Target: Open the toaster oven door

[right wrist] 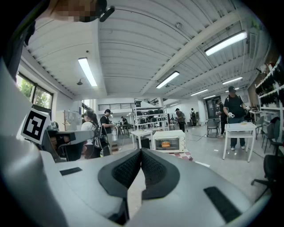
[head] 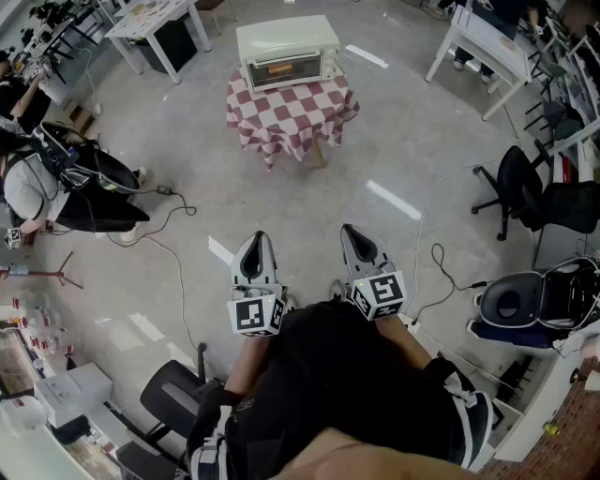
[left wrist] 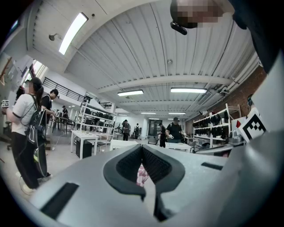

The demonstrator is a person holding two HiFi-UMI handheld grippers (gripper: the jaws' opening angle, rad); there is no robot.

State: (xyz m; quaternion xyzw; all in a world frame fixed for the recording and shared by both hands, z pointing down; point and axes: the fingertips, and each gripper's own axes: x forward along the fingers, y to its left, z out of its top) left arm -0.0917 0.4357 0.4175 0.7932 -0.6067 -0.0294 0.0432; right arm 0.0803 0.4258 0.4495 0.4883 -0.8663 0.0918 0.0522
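A cream toaster oven (head: pixel 287 51) stands with its door closed on a small table under a red-and-white checked cloth (head: pixel 292 112), far ahead of me. It also shows in the right gripper view as the toaster oven (right wrist: pixel 168 141), something orange behind its glass. My left gripper (head: pixel 255 246) and right gripper (head: pixel 352 238) are held close to my body, well short of the table, both shut and empty. In the left gripper view only a strip of the checked cloth (left wrist: pixel 141 174) shows between the shut left gripper's (left wrist: pixel 142 148) pads. The right gripper (right wrist: pixel 141 154) points left of the oven.
A white table (head: pixel 155 23) stands at the back left and another white table (head: pixel 487 42) at the back right. A black office chair (head: pixel 514 187) is to the right, cables (head: pixel 169 234) trail over the floor at left, and people (head: pixel 37 183) crouch by the left edge.
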